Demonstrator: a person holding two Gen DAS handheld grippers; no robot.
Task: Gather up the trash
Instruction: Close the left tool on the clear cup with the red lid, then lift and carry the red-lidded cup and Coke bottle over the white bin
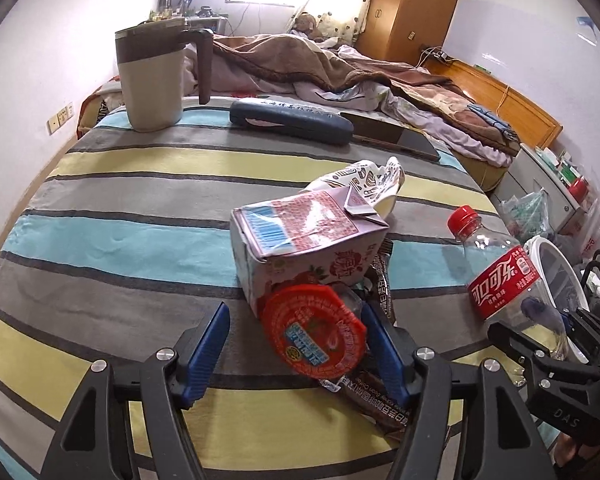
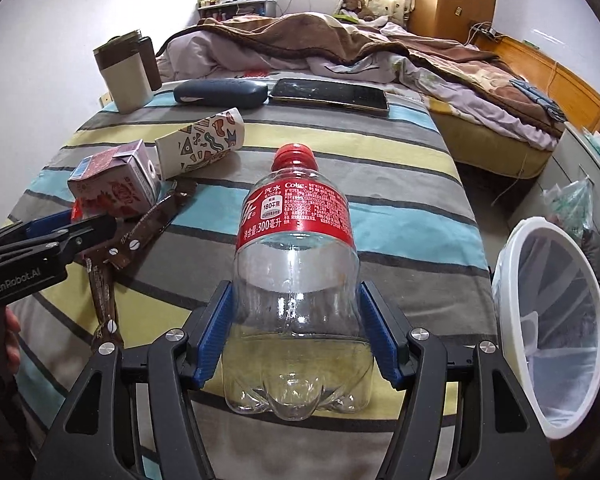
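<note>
My right gripper (image 2: 296, 328) is shut on an empty clear Coke bottle (image 2: 296, 280) with a red cap, holding it by its lower body above the striped table (image 2: 400, 184); the bottle also shows in the left wrist view (image 1: 496, 276). My left gripper (image 1: 296, 336) is open around a red-lidded jelly cup (image 1: 312, 328), touching neither pad visibly. Behind it lie a pink drink carton (image 1: 304, 236), a brown wrapper (image 1: 376, 396) and a crushed patterned paper cup (image 1: 364, 180). A white bin with a liner (image 2: 552, 320) stands at the right of the table.
At the table's far edge stand a beige mug with a brown lid (image 2: 124, 76), a dark glasses case (image 2: 220, 94) and a phone (image 2: 328, 96). Beyond is a bed with rumpled blankets (image 2: 340, 48). A cabinet with clutter (image 2: 592, 152) is at the right.
</note>
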